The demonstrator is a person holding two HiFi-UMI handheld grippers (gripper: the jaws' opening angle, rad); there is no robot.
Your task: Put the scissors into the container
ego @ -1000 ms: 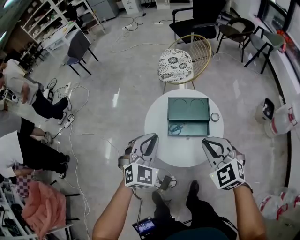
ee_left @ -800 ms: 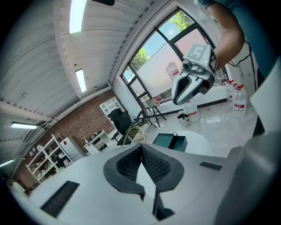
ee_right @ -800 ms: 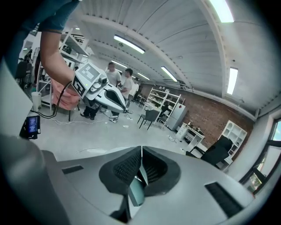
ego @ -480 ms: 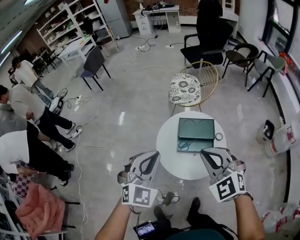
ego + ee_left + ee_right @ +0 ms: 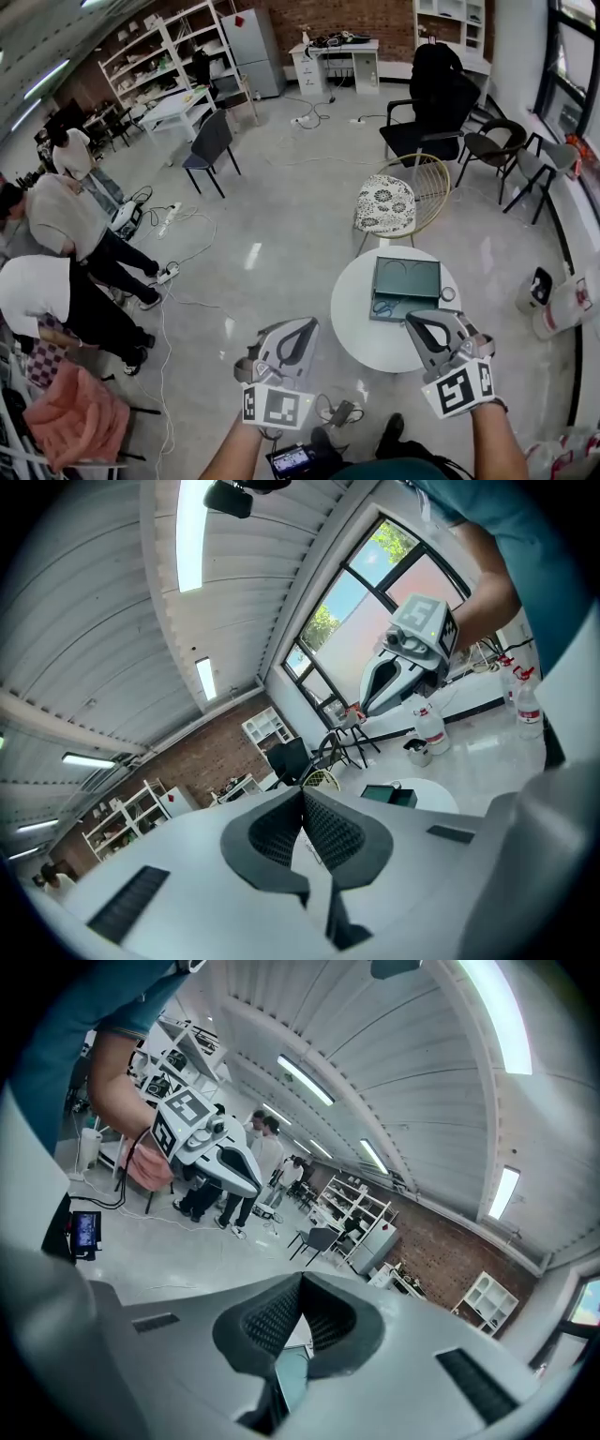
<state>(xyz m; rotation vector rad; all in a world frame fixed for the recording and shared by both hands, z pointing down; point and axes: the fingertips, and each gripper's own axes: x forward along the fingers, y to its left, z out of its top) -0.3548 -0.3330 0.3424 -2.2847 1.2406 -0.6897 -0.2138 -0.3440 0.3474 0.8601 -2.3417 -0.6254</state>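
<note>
In the head view a green container [image 5: 409,277] lies open on the round white table [image 5: 367,339]. The scissors [image 5: 384,306] rest inside its front compartment. Both grippers hover in the air on the near side of the table, well apart from the container. My left gripper [image 5: 302,324] is shut with nothing between its pads [image 5: 302,795]. My right gripper [image 5: 415,320] is shut and empty too [image 5: 302,1284]. The left gripper view shows the right gripper [image 5: 362,709] off to the side and the container [image 5: 389,794] far below.
A small ring [image 5: 448,294] lies on the table by the container. A gold chair with a patterned cushion [image 5: 386,204] stands behind the table, black chairs [image 5: 441,89] farther back. People [image 5: 56,216] stand at the left among floor cables. White bags [image 5: 562,305] sit at the right.
Both grippers have risen away from the table, still side by side. The head view has tilted up, so the table looks smaller and more of the room shows.
</note>
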